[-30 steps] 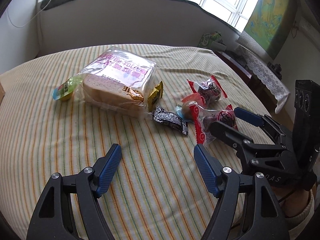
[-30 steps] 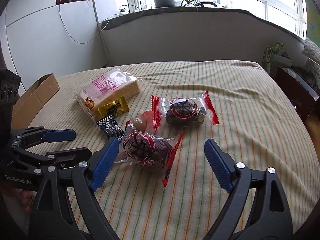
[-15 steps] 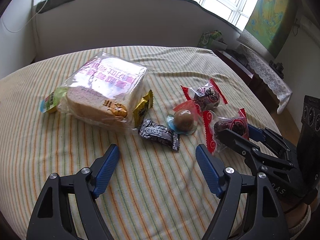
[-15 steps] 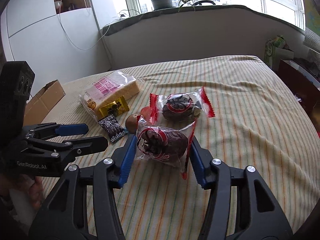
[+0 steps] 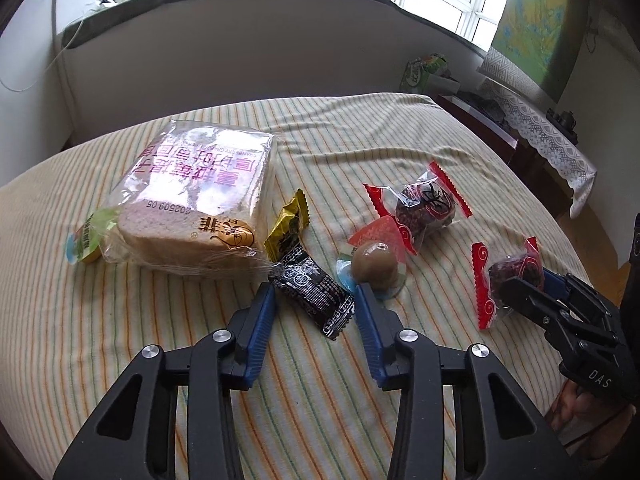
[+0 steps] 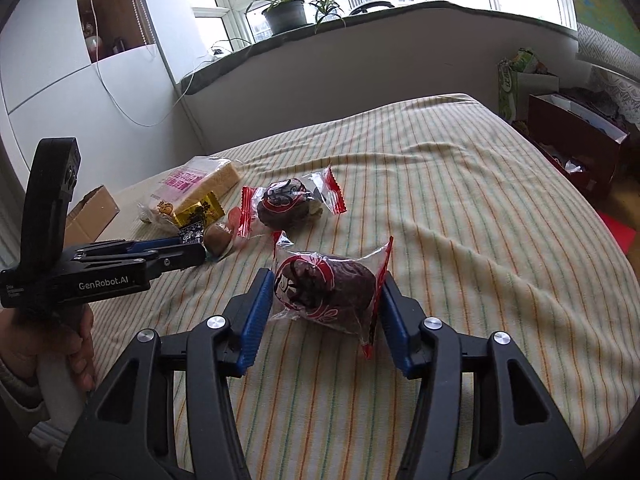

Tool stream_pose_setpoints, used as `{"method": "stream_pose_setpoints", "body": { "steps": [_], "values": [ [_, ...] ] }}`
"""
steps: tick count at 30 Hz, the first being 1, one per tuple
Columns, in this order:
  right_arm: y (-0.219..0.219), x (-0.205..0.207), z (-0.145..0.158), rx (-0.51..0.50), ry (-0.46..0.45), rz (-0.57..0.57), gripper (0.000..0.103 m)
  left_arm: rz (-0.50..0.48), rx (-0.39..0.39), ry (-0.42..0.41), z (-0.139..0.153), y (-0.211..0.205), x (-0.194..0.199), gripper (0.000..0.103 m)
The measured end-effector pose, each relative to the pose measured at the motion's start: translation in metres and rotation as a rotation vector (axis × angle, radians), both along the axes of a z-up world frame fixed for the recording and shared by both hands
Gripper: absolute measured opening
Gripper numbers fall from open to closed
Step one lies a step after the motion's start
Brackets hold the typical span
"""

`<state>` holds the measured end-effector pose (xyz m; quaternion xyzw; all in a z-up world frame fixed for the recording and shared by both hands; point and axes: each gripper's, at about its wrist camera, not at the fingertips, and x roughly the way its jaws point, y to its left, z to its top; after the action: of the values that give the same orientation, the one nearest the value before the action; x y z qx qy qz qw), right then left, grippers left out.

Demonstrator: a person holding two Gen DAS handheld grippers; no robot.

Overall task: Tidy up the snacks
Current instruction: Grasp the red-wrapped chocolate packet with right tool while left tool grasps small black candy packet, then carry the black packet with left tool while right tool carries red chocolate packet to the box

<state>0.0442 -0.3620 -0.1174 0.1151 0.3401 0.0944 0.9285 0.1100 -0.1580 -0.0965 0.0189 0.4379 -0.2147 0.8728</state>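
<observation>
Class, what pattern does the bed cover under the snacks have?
Thin multicoloured stripes on the cream bed cover, clearest in the right wrist view.

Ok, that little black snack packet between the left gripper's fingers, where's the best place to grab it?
Grip the black packet across its puffy middle, coming from above with the left gripper. It lies flat and diagonal, so turn the fingers to pinch its long sides; the crimped ends are thin.

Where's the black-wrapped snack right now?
In the left wrist view the black-wrapped snack lies on the striped cloth between the left gripper fingers, just below the gold packet and left of the brown jelly cup.
</observation>
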Motion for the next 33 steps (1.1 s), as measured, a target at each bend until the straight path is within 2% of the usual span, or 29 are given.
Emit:
{"method": "stream_pose_setpoints", "body": {
  "steps": [2, 14, 26, 33],
  "values": [
    [0.000, 0.000, 0.000, 0.003, -0.001, 0.000, 0.054, -0.008, 0.000, -0.001, 0.000, 0.000, 0.000, 0.026],
    [0.000, -0.006, 0.001, 0.000, -0.013, -0.018, 0.054, -0.067, -0.103, -0.019, 0.009, 0.003, -0.005, 0.013],
    [0.006, -0.015, 0.013, -0.023, -0.049, -0.033, 0.054, -0.103, -0.156, -0.031, 0.014, 0.004, -0.007, 0.009],
    [0.008, -0.018, 0.023, -0.038, -0.067, -0.037, 0.054, -0.104, -0.187, -0.063, 0.026, 0.008, -0.012, 0.009]
  ]
}}
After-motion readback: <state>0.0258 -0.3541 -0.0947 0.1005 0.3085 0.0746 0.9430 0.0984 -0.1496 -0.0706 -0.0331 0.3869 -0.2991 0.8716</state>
